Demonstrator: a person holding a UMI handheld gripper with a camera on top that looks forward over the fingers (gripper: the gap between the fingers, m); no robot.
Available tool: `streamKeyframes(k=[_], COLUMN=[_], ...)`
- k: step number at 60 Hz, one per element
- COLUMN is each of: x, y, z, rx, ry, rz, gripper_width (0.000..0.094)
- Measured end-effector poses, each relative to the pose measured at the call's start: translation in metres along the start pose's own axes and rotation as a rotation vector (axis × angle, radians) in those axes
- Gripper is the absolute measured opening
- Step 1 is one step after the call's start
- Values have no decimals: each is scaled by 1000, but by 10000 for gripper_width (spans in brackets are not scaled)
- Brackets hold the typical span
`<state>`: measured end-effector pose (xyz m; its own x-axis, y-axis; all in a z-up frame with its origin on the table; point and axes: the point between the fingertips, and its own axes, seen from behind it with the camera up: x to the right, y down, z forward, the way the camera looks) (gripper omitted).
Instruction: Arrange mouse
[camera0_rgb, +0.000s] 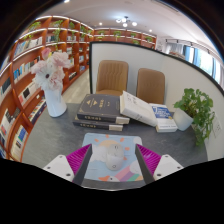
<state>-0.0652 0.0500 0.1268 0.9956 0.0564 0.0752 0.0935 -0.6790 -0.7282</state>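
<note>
- gripper (111, 160) is hovering low over the tabletop (60, 135), jaws spread wide and released, gripping nothing
- pink pads (76, 158) are showing on the inner faces of both fingers
- a pale flat sheet or mouse mat (112, 155) is lying between the fingers; cannot tell what it is
- mouse: cannot make it out anywhere
- stack of books (100, 110) is sitting just beyond the fingers, an open book (150, 112) beside it
- white vase of flowers (54, 85) is standing left of the books, potted plant (195, 108) at right
- two chairs (112, 75) are standing behind the partition, bookshelves (30, 70) lining the left wall
</note>
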Motion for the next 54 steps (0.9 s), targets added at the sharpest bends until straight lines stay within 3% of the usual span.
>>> streamKeyframes(k=[11,28,54], x=[-5,-27,-58], y=[-32,-40,-21], z=[-76,-156,-191], rx=[100,198,206], ry=[30,53,44], rz=[43,69,71], gripper_width=[871,866,868])
